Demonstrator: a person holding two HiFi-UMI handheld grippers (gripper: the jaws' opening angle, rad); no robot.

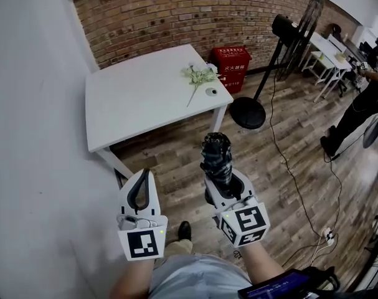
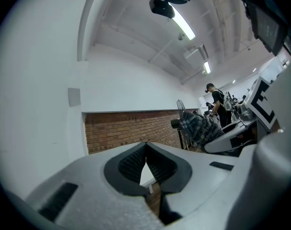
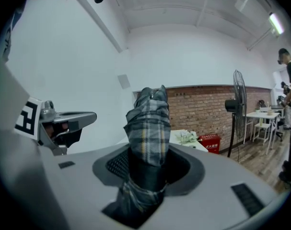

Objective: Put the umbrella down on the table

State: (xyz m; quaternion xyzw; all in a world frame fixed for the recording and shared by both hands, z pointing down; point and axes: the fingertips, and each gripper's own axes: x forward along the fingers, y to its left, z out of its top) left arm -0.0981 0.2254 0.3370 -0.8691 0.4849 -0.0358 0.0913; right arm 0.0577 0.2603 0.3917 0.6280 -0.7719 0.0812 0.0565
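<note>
A folded dark plaid umbrella (image 1: 216, 157) stands upright in my right gripper (image 1: 229, 189), whose jaws are shut on its lower part; in the right gripper view the umbrella (image 3: 147, 138) rises straight out from between the pads. My left gripper (image 1: 141, 190) is held beside it to the left, jaws shut with nothing between them (image 2: 146, 164). Both are over the wooden floor, short of the white table (image 1: 132, 98), which lies ahead. The table's near edge shows just past the left jaws.
On the table's far right corner lie a sprig of pale flowers (image 1: 198, 76) and a small round dish (image 1: 212, 91). A red box (image 1: 231, 64) and a standing fan's base (image 1: 248, 112) are right of the table. A white wall runs along the left. A person (image 1: 357, 108) stands far right.
</note>
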